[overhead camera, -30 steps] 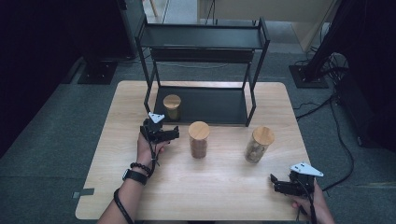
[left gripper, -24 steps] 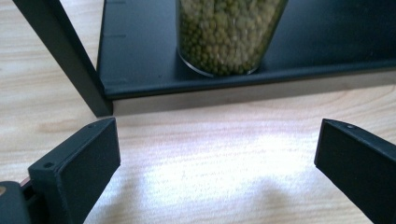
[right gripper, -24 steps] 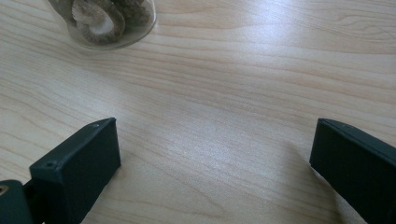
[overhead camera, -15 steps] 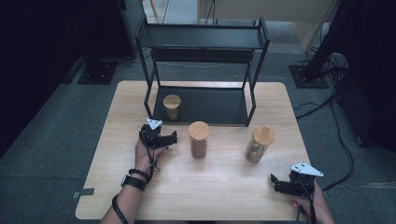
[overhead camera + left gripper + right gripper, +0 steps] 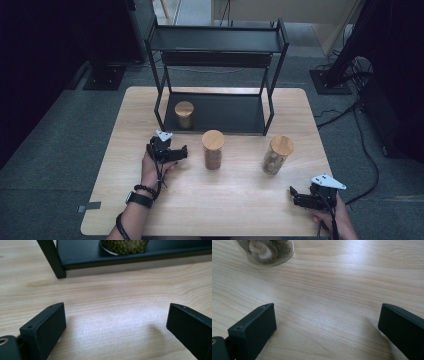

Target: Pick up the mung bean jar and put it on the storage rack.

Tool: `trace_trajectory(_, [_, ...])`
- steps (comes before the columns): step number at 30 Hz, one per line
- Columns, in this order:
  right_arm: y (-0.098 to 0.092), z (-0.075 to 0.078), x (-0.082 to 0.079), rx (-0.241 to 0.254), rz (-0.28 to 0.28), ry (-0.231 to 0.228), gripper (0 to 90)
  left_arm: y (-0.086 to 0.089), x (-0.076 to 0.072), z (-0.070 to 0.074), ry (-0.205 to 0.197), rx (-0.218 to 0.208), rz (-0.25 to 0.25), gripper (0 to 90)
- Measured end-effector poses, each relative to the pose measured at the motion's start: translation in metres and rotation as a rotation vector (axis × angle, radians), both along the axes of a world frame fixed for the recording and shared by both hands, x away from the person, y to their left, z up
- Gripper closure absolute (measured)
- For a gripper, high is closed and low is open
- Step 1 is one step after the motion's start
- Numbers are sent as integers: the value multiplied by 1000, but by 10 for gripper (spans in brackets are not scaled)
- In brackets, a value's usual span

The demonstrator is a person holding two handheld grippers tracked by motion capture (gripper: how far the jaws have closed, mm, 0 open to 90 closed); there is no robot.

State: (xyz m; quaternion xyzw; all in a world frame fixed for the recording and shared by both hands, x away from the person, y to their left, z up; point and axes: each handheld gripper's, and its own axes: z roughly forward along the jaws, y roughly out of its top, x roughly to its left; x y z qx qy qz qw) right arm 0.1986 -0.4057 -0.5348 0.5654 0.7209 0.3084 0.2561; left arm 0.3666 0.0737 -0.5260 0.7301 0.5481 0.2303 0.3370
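High view: the left gripper (image 5: 181, 152) hovers over the pale wooden table (image 5: 235, 205), jaws apart and empty, just beside the tall wooden-lidded glass jar (image 5: 213, 149) at mid-table. A shorter jar of green beans (image 5: 184, 114) stands on the black metal rack's (image 5: 220, 46) bottom shelf. The right gripper (image 5: 293, 196) rests near the table's front right corner, jaws wide, apart from the jar of what look like dried mushrooms (image 5: 276, 154).

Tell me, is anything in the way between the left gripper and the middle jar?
Nothing visible. The left gripper has its jaws open beside the middle jar, with bare table between them.
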Motion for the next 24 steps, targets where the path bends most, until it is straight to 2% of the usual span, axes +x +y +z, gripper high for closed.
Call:
trace_trajectory(13, [0,0,0,-3,-9,-2,12,12,-9,0,13,21,-3,29])
trace_trajectory(24, [0,0,0,2,-17,2,12,18,-16,0,13,6,-11,29])
